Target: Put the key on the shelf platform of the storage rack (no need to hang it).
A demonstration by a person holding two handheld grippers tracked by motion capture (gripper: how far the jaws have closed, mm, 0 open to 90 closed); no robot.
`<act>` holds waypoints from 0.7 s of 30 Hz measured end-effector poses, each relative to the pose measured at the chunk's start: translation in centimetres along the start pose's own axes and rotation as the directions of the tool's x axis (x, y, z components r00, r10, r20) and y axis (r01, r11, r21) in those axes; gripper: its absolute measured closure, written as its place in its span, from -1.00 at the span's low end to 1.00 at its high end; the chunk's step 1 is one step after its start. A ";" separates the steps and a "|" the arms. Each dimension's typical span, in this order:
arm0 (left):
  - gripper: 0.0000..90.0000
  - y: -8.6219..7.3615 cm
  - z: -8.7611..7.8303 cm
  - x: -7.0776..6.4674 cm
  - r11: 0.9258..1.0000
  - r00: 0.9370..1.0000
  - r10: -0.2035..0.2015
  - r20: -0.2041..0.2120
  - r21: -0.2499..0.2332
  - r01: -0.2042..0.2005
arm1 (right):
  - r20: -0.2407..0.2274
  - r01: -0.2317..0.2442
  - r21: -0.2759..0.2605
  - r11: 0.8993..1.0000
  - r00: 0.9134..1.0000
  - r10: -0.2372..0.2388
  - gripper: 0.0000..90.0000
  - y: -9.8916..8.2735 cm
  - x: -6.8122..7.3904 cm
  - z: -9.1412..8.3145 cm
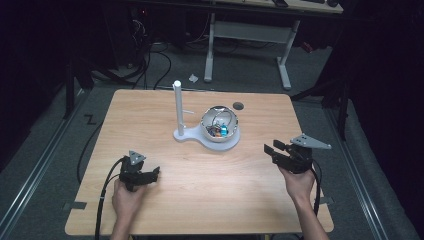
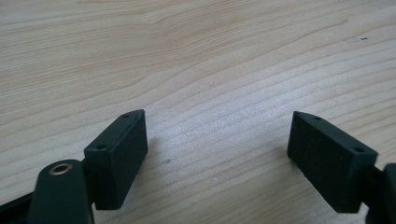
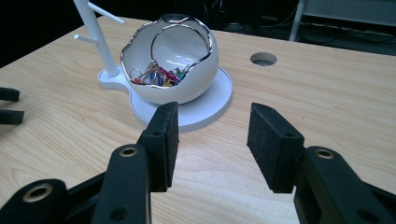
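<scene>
A: High view. The left gripper [image 1: 150, 175] is sitting low over the wooden table [image 1: 165, 105] near the front left, jaws apart, nothing between them. The right gripper [image 1: 272, 149] is hovering at the right side, jaws also apart and empty, pointing toward the centre.

B: And the bowl?

A: The egg-shaped bowl [image 1: 219, 123] is sitting mid-table on a white stand [image 1: 186, 134] with an upright post. It is white and glossy with a silvery jagged rim. The contents are too small to make out here, just coloured specks.

B: Left gripper view?

A: Pale wood grain, with matte black rectangular pads [image 2: 120, 154] standing wide apart over the bare tabletop. The right-hand pad's mount is getting cut off at the frame edge.

B: Right gripper view?

A: The jaws are standing open and gripping nothing, just short of the stand's round base. The bowl [image 3: 187, 86] is showing a large metal ring and a bundle of coloured clips [image 3: 161, 75] inside; individual pieces are hard to separate. The post's top is running out of frame. A round cable hole [image 3: 263, 59] is sitting in the table behind it. The other gripper's jaw tips are poking in at the left edge, mostly cut off.
</scene>
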State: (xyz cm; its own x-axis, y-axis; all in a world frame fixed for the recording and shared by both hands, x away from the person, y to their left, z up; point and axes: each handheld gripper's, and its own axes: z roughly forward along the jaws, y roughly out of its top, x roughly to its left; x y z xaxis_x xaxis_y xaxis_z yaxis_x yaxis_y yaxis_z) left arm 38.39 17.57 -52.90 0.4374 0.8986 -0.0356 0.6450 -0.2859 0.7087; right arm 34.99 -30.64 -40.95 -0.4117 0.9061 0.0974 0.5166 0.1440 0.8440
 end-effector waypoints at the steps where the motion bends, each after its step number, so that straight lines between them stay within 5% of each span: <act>1: -0.55 0.0 0.0 0.0 1.000 1.000 0.000 0.000 0.000 0.000 | 0.016 0.013 0.009 1.000 1.000 -0.013 0.20 0.0 0.2 -0.1; 5: -0.55 0.0 0.0 0.0 1.000 1.000 0.000 0.000 0.000 0.000 | 0.020 0.019 -0.004 1.000 1.000 -0.019 0.20 -0.3 0.5 -0.6; 21: -0.54 0.0 0.0 0.0 1.000 1.000 -0.001 0.000 0.000 0.001 | -0.001 -0.012 0.050 0.999 1.000 0.012 0.22 -4.4 -0.2 3.2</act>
State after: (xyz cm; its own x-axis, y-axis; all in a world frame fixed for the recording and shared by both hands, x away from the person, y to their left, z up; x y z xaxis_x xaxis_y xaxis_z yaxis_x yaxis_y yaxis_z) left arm 38.39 17.56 -52.90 0.4367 0.8989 -0.0361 0.6453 -0.2850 0.7088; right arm 35.18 -30.21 -46.40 -0.4060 0.9074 0.1083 0.5581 0.1524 0.8156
